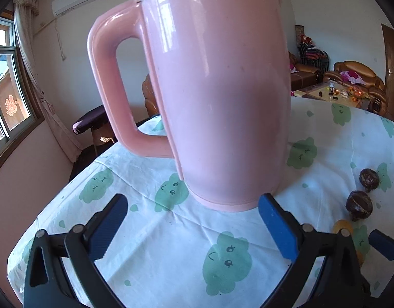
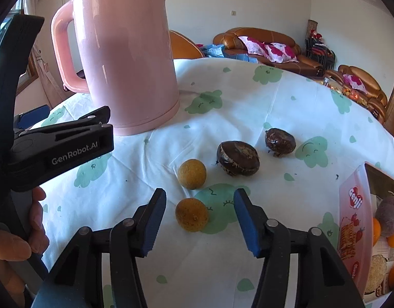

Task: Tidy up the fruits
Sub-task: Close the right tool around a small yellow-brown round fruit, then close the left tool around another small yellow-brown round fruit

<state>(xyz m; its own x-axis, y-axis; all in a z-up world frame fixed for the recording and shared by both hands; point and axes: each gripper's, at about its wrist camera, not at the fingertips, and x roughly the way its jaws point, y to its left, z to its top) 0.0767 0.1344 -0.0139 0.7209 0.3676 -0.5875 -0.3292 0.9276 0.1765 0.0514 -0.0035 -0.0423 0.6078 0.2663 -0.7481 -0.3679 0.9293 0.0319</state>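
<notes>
kettle (image 2: 125, 59) left behind fruits (image 2: 238, 157), box (image 2: 356, 220) right

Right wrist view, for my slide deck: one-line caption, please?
Right tool open around a yellow fruit on the tablecloth, beside pink kettle.

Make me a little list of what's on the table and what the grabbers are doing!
kettle: pink kettle, upright on the tablecloth
loose fruit: two yellow balls, two dark brown fruits
box: fruit box at right edge, fruit inside
right gripper: open, nearer yellow ball between its fingers, untouched
left gripper: open, empty, facing kettle
</notes>
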